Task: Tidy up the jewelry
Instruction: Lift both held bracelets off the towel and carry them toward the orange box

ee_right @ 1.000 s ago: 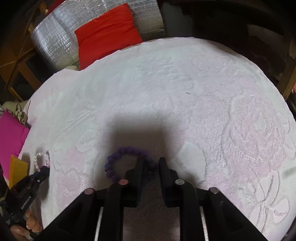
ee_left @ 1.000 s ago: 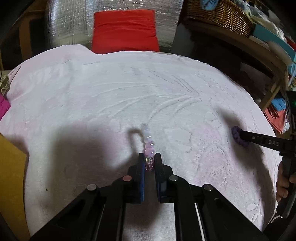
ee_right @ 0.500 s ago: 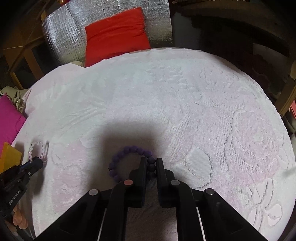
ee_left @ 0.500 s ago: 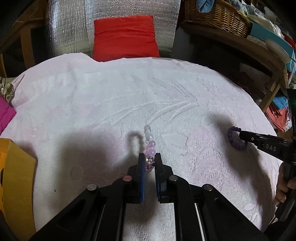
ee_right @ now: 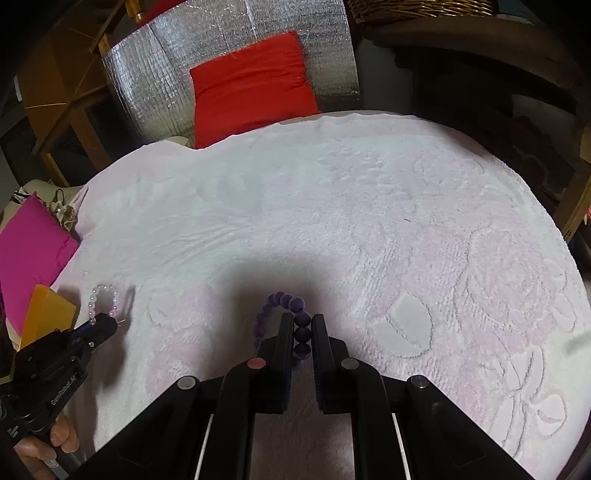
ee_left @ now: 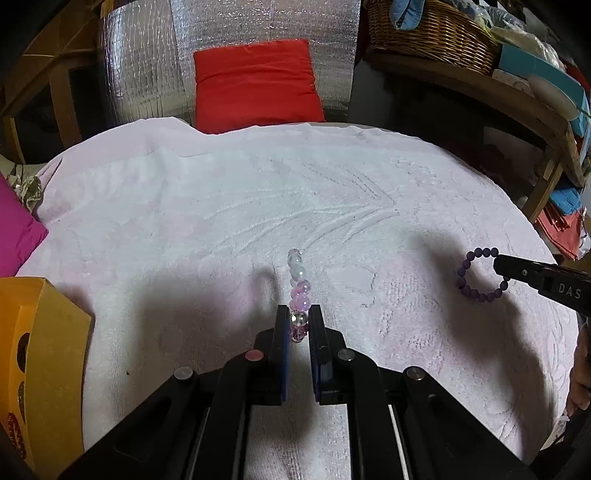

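Note:
My left gripper (ee_left: pixel 298 314) is shut on a pink and clear bead bracelet (ee_left: pixel 299 284), held edge-on above the white towel (ee_left: pixel 258 206). It also shows in the right wrist view (ee_right: pixel 103 302) at the far left. My right gripper (ee_right: pixel 300 321) is shut on a dark purple bead bracelet (ee_right: pixel 295 317), lifted off the towel. In the left wrist view the purple bracelet (ee_left: pixel 480 275) hangs from the right gripper's fingertips (ee_left: pixel 502 264) at the right.
A yellow box (ee_left: pixel 40 354) stands at the towel's left front edge. A magenta pouch (ee_right: pixel 29 251) lies at the left. A red cushion (ee_left: pixel 255 81) leans on silver foil behind the table. A wicker basket (ee_left: pixel 424 33) sits on a shelf at the back right.
Both grippers have lifted with their bracelets. The right gripper closed on the purple bracelet and raised it off the towel. The yellow box has come into the left view.

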The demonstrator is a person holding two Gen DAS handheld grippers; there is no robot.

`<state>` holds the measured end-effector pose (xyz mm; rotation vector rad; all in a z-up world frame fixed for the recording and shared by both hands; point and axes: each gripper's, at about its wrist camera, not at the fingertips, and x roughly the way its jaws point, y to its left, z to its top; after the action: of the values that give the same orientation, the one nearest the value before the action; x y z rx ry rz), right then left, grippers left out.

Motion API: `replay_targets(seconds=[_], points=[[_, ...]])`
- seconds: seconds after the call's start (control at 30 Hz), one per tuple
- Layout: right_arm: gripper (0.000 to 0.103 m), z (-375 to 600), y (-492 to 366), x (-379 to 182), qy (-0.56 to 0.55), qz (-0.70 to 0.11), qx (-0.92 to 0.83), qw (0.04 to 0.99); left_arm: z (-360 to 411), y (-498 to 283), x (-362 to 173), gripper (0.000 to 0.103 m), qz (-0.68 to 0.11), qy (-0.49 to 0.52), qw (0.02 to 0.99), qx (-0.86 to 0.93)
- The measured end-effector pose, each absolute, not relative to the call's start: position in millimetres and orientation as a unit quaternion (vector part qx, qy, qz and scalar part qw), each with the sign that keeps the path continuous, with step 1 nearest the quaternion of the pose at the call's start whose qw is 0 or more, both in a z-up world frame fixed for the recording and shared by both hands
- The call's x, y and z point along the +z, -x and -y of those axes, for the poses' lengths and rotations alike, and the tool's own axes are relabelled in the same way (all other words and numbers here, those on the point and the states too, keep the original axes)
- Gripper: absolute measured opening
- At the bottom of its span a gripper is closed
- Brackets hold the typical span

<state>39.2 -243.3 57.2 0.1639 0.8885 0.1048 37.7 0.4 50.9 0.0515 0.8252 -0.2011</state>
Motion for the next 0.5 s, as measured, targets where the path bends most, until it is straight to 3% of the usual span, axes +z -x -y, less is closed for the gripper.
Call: replay_targets(seconds=[0.5], points=[[0.010,225,-30,66,-0.075,-0.428,0.068,0.898,2,-20,59,0.010,-0.386,-0.033,0.918,-0.091]])
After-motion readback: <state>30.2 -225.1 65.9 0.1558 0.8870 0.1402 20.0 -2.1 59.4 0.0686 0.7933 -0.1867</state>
